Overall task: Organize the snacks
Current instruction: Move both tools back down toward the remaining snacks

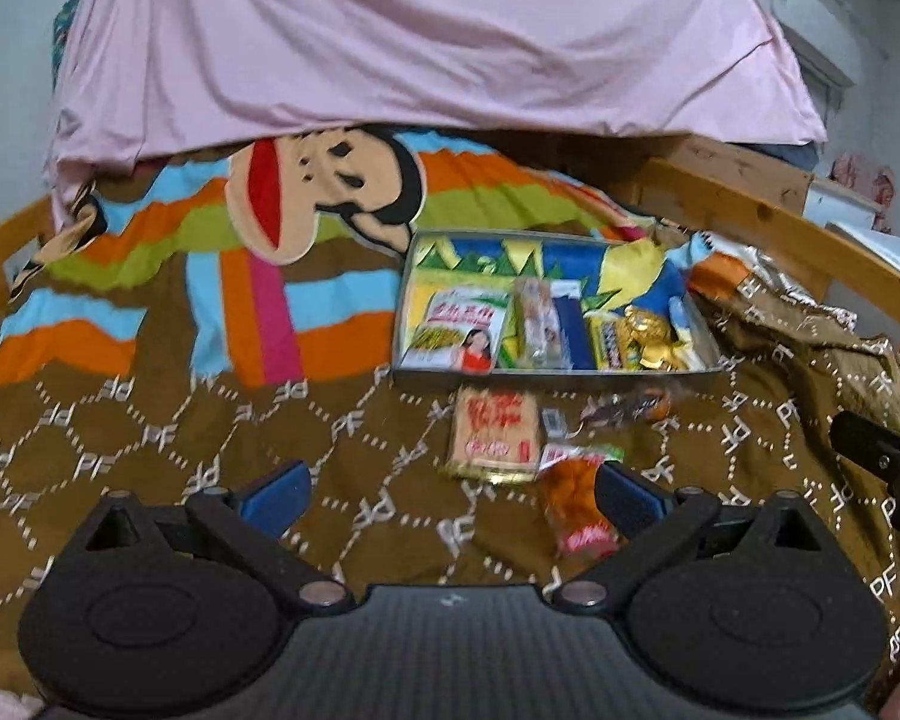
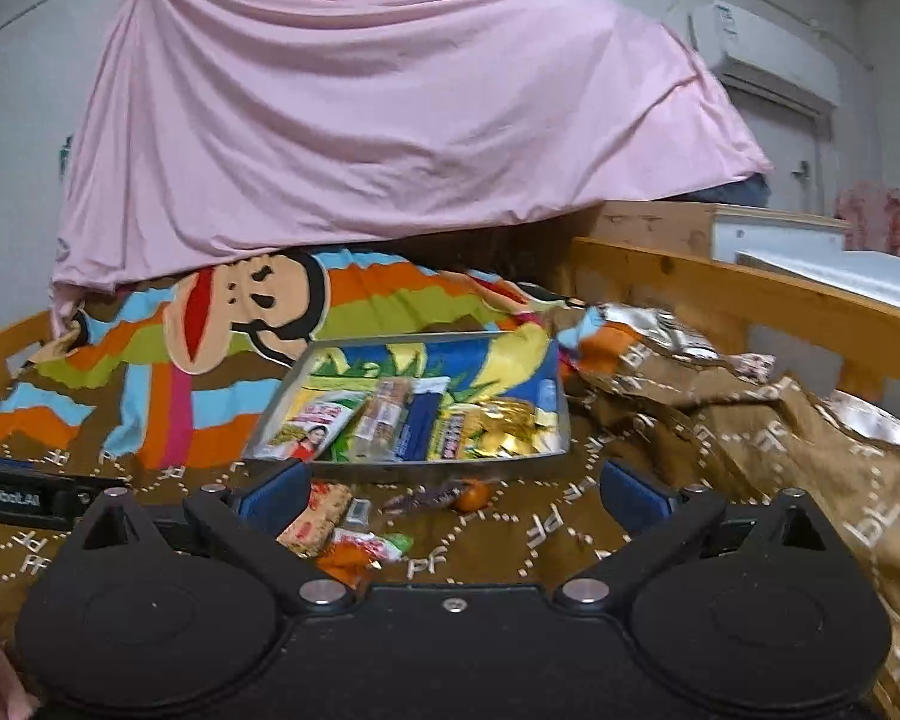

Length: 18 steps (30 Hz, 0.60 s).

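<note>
A shallow grey tray [image 1: 558, 369] [image 2: 282, 396] with a colourful lining lies on the brown quilt and holds several snack packets, among them a white-and-green bag [image 1: 459, 333] [image 2: 309, 426] and gold wrappers [image 1: 651, 336] [image 2: 504, 426]. Loose snacks lie in front of the tray: a tan cracker pack [image 1: 495, 435] [image 2: 315, 519], an orange packet [image 1: 576, 507] [image 2: 360, 552] and a small orange-and-purple wrapped one [image 1: 630, 408] [image 2: 450, 495]. My left gripper [image 1: 453, 501] is open, hovering just short of the loose snacks. My right gripper [image 2: 453, 492] is open too, with the loose snacks between and below its blue fingers.
A striped cartoon blanket [image 1: 240, 258] [image 2: 210, 324] covers the bed behind the tray. A pink sheet [image 1: 420, 42] [image 2: 390, 120] hangs over the far end. A wooden bed rail [image 1: 768, 222] [image 2: 750, 294] runs along the right. Rumpled brown quilt [image 2: 780, 420] piles up on the right.
</note>
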{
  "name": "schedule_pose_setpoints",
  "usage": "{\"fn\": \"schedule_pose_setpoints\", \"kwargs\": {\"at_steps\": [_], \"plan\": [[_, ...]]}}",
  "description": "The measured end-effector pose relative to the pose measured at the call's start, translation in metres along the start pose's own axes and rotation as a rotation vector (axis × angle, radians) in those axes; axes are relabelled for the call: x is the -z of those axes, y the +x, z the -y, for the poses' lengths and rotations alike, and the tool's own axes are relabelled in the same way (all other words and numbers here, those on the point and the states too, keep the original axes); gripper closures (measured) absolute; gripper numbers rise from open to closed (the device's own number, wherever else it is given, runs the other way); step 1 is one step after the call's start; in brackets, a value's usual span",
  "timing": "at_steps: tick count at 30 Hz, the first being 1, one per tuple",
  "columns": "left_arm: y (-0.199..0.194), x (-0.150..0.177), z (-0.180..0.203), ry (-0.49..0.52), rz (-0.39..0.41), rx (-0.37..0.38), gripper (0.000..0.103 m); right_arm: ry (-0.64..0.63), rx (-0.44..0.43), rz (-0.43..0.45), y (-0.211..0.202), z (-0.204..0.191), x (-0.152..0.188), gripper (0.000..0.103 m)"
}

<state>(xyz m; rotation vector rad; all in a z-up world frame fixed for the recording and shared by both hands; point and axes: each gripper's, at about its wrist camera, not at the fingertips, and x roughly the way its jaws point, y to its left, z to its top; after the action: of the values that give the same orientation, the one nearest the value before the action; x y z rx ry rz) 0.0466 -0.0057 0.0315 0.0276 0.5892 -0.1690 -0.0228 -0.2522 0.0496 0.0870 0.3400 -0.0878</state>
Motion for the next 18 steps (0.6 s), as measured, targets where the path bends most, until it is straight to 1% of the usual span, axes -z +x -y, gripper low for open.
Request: {"fn": "schedule_pose_setpoints", "kwargs": {"at_steps": [5,8,11,12,15,18], "plan": [[-0.007,0.001,-0.011,-0.031,-0.036,-0.027,0.0,-0.048,-0.005,-0.043,-0.005,-0.017,0.013,0.001],[-0.007,0.006,-0.017,-0.017,-0.072,-0.079,0.0,-0.093,-0.024,-0.08,-0.003,-0.027,0.019,0.001],[-0.003,0.014,-0.022,-0.006,-0.129,-0.145,0.0,-0.135,-0.037,-0.114,0.0,-0.036,0.024,0.001],[-0.002,0.015,-0.023,-0.009,-0.143,-0.155,0.0,-0.142,-0.039,-0.124,0.002,-0.038,0.025,0.001],[-0.001,0.016,-0.028,-0.026,-0.156,-0.16,0.0,-0.157,-0.046,-0.154,0.006,-0.041,0.027,0.001],[-0.001,0.016,-0.025,-0.006,-0.155,-0.163,0.0,-0.161,-0.046,-0.183,0.011,-0.042,0.03,0.001]]}}
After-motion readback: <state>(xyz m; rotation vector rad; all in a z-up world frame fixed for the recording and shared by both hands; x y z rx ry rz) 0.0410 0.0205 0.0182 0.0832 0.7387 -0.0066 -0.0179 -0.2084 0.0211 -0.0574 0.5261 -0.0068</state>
